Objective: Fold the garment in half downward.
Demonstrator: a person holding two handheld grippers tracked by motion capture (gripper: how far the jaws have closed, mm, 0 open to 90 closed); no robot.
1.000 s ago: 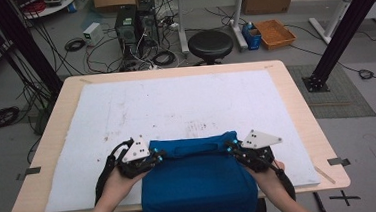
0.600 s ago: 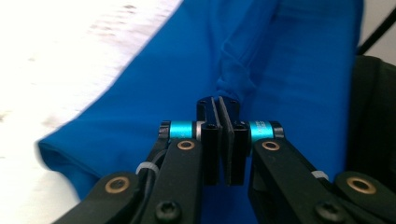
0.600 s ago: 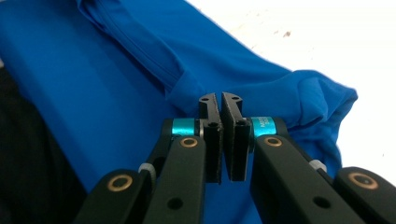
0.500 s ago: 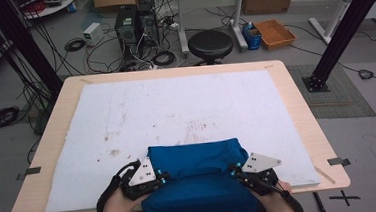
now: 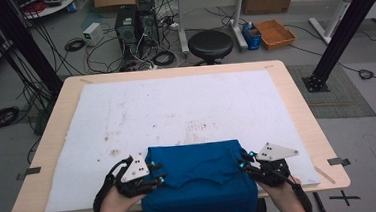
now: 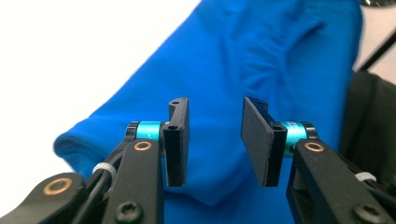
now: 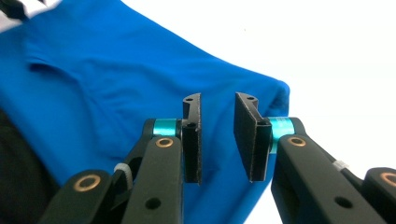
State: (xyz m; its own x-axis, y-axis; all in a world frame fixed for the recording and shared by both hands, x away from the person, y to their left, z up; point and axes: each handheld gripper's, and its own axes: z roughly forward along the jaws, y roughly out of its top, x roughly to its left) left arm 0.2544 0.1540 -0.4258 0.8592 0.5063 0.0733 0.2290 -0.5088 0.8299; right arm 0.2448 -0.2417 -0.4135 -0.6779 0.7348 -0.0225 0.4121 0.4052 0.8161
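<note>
A blue cloth (image 5: 195,165) lies folded at the table's front edge, its near part hanging over the edge. My left gripper (image 5: 159,170) is at the cloth's left side, held in the person's left hand. It stands open above the blue cloth (image 6: 261,56), with nothing between the jaws of the left gripper (image 6: 212,140). At the cloth's right side is my right gripper (image 5: 244,160). Seen close up, the right gripper (image 7: 217,140) is also open, jaws apart over the blue cloth (image 7: 116,70) near its folded corner.
A white mat (image 5: 176,107) with faint stains covers most of the wooden table (image 5: 301,108). Behind the table stand a black stool (image 5: 210,44), computer cases (image 5: 132,22) and loose cables on the floor. A black frame post (image 5: 341,30) rises at the right.
Both grippers have drawn back toward the person along the cloth's sides, away from its far corners. The cloth's far edge has stayed about where it was.
</note>
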